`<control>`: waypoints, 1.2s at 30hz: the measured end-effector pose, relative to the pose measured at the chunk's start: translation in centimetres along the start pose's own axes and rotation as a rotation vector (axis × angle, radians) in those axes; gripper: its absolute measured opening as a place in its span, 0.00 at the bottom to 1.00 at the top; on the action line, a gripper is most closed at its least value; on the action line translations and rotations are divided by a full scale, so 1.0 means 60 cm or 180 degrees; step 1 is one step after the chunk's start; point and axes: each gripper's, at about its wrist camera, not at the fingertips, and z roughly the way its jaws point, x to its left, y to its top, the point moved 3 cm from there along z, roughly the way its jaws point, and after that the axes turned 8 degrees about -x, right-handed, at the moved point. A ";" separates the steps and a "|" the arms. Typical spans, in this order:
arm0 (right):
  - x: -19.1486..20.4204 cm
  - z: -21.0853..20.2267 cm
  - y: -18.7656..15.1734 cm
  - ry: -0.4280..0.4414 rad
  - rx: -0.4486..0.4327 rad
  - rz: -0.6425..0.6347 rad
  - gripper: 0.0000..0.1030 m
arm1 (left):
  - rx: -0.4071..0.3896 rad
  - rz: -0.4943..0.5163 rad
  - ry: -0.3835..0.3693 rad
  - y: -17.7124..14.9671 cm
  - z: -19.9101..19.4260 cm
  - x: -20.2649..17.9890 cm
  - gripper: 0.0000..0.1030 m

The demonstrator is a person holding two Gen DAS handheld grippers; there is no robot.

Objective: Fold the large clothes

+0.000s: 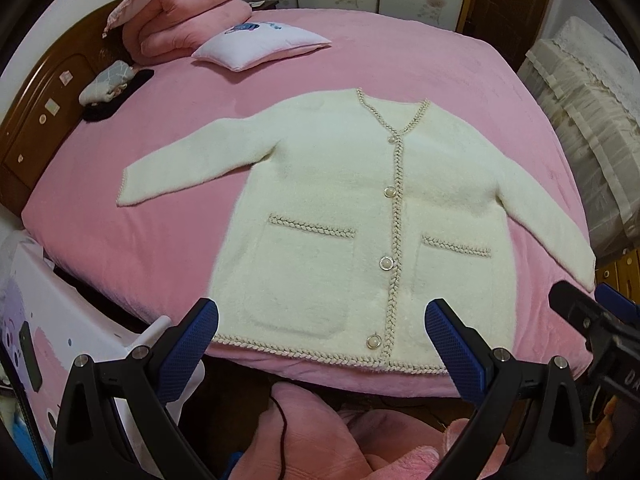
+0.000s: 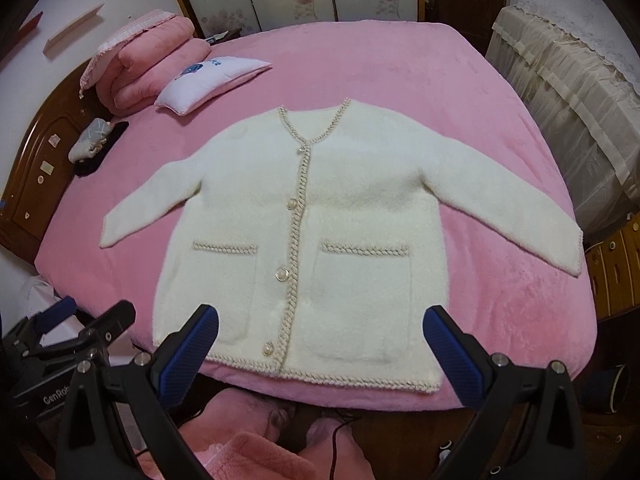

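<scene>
A cream fluffy cardigan [image 1: 340,208] [image 2: 304,216] lies flat and buttoned on a pink bed [image 1: 420,60] [image 2: 400,72], both sleeves spread outward and its braided hem along the near edge. My left gripper [image 1: 322,316] hangs open above the hem, nothing between its blue pads. In the right wrist view my right gripper [image 2: 322,316] is open too, over the hem and empty. Each gripper shows at the edge of the other's view: the right gripper [image 1: 592,312] at the right, the left gripper [image 2: 80,324] at lower left.
Folded pink quilts [image 1: 180,16] and a white pillow [image 1: 260,44] sit at the bed's far left, with a small bundle of clothes [image 1: 108,80] by the wooden headboard [image 1: 36,120]. Covered furniture [image 2: 568,92] stands right of the bed. Pink fabric [image 1: 320,440] lies below.
</scene>
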 end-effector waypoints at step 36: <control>0.497 0.462 0.002 -0.0263 0.1516 -0.0437 0.99 | 0.0469 -0.3365 0.0161 0.063 0.578 0.757 0.94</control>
